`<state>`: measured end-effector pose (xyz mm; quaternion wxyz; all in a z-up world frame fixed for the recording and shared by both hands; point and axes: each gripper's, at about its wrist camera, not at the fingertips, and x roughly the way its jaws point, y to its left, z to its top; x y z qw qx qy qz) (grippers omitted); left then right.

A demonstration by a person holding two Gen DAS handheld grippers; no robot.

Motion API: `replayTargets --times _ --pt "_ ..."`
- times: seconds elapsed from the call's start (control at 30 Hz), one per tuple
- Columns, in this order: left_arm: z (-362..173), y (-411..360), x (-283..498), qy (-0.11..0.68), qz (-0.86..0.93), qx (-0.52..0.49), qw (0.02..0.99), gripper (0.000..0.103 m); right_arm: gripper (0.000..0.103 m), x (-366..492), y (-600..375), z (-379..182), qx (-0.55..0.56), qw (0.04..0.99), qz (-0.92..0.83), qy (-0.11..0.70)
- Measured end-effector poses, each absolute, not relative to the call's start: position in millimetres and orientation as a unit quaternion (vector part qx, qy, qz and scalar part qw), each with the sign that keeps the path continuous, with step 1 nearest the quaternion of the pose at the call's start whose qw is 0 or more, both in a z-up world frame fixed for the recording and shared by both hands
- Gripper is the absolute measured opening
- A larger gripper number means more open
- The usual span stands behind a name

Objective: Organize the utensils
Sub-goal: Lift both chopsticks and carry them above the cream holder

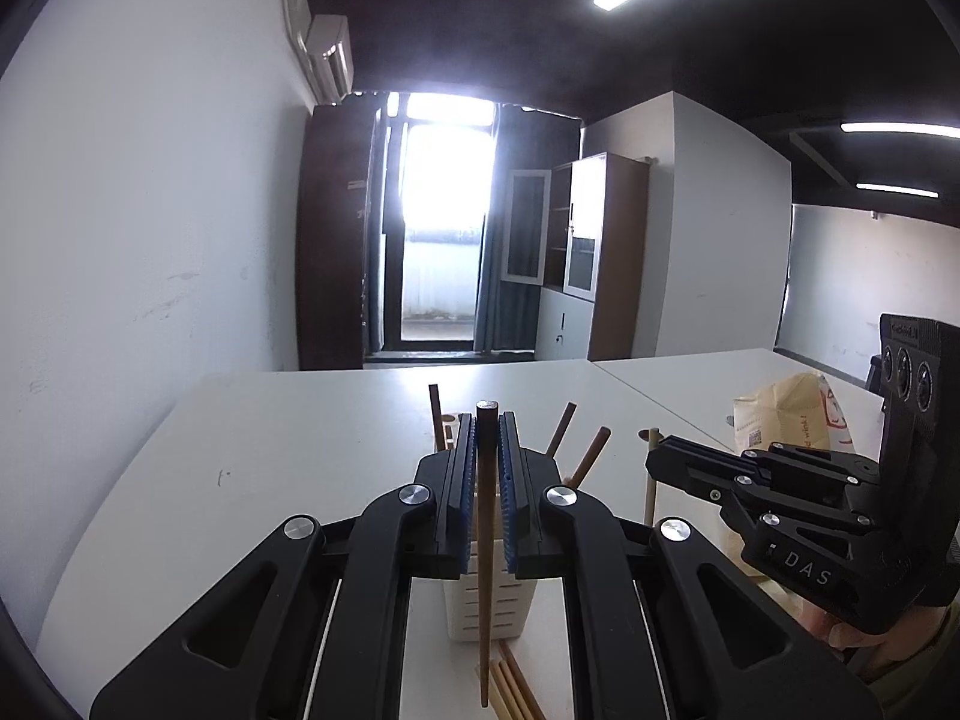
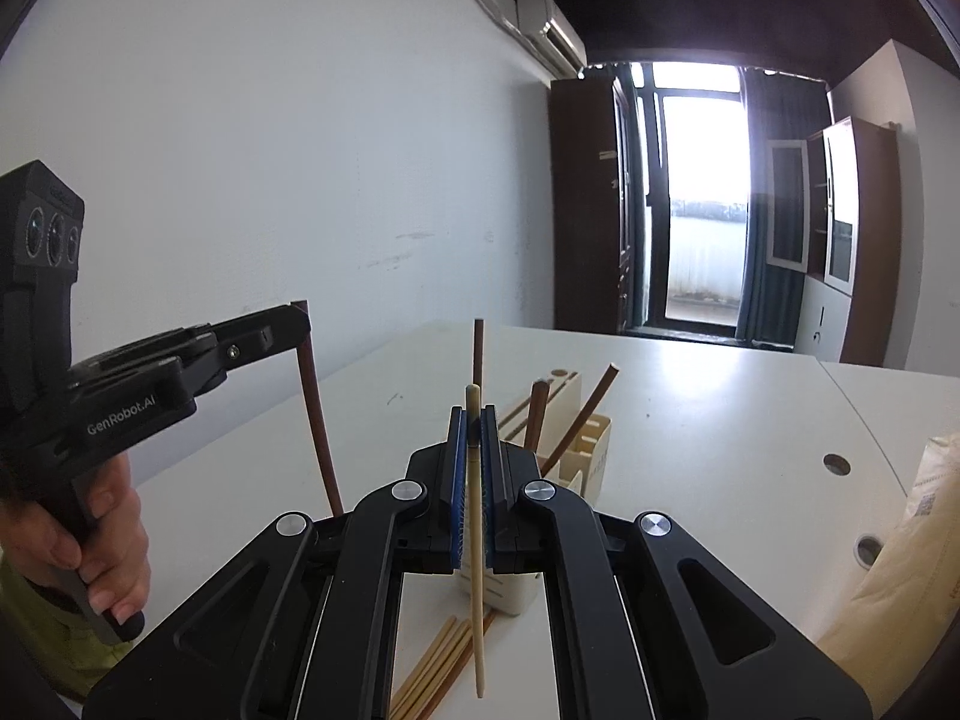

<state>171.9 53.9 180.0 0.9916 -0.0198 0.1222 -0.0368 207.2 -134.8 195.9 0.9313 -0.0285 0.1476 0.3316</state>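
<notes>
My left gripper (image 1: 487, 420) is shut on a dark brown chopstick (image 1: 485, 552) that hangs upright in front of the white slotted utensil holder (image 1: 489, 606). The same gripper (image 2: 300, 315) and its chopstick (image 2: 315, 414) show at the left of the right wrist view. My right gripper (image 2: 474, 417) is shut on a pale bamboo chopstick (image 2: 475, 570), held upright before the holder (image 2: 591, 456). It also shows in the left wrist view (image 1: 654, 450) with its pale chopstick (image 1: 650, 480). Several dark chopsticks (image 2: 543, 414) stand in the holder. Loose pale chopsticks (image 2: 432, 666) lie on the table.
The white table (image 1: 270, 468) runs back toward a dark door and cabinets. A tan paper bag (image 1: 786, 414) stands at the right, also showing in the right wrist view (image 2: 900, 570). The white wall is close on the left.
</notes>
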Motion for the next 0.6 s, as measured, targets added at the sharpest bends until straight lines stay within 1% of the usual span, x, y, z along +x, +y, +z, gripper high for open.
replayTargets --times 0.3,0.6 --pt "201.2 54.2 176.2 0.078 -0.045 -0.024 0.996 0.007 0.005 219.3 -139.7 232.8 0.006 0.937 0.335 0.100" --pt "204.5 50.1 184.1 0.054 -0.037 -0.006 0.998 0.007 0.005 223.0 -137.4 233.5 0.020 0.941 0.330 0.078"
